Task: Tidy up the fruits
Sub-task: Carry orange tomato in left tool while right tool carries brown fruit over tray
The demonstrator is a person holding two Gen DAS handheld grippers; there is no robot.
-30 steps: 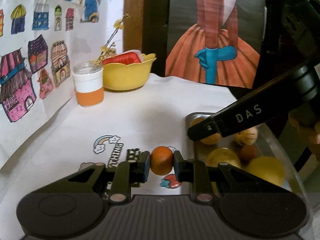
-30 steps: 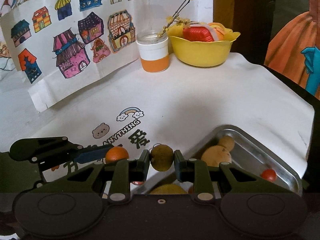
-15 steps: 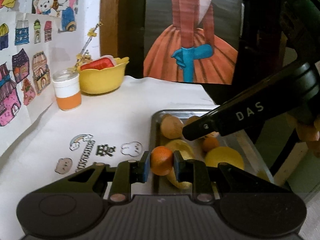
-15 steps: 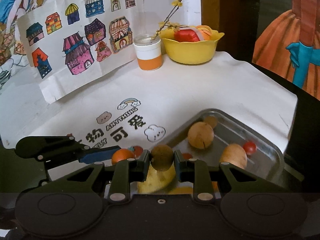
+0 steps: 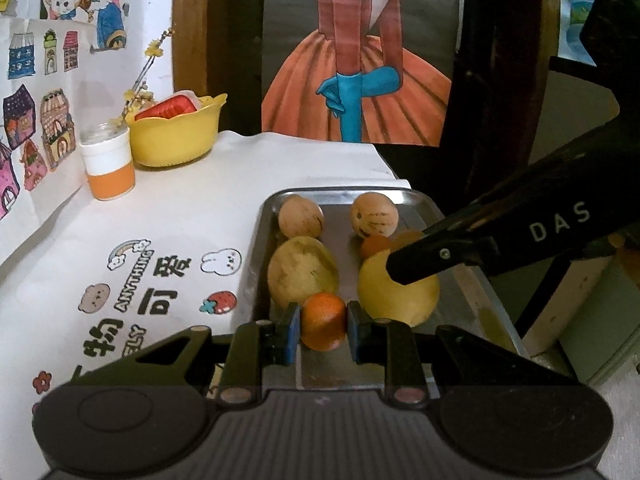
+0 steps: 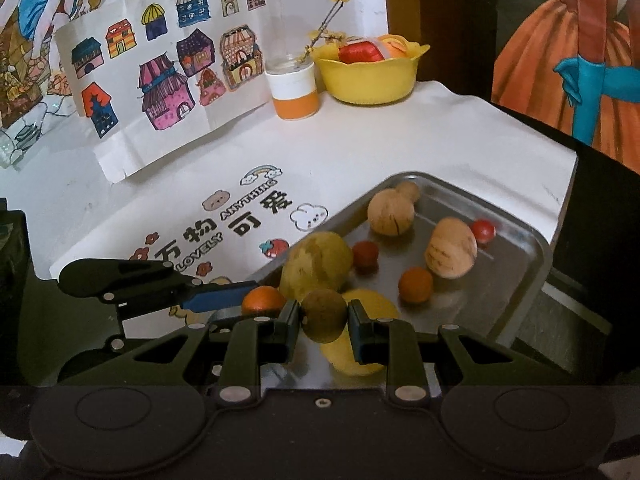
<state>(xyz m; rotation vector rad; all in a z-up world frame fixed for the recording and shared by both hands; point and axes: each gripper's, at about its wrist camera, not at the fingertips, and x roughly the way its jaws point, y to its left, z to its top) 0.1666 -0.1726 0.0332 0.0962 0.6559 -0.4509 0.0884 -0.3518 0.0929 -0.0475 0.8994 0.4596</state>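
Cherry tomatoes (image 6: 483, 230) show only in right-wrist view, apparently.

The white tablecloth (image 6: 360, 152) carries printed lettering near the left side of the metal tray (image 6: 532, 248): "ANYTHING" in outlined capitals runs under a small rainbow, with the large black characters "可爱" beside it. In the right wrist view the line nearer the front edge reads "万物", and "LOVELY" stands in capitals beside it. In the left wrist view only "物" and the ending "ELY" of that line show. The black arm of the right gripper (image 5: 520, 236), seen from the left wrist, bears the pale letters "DAS".
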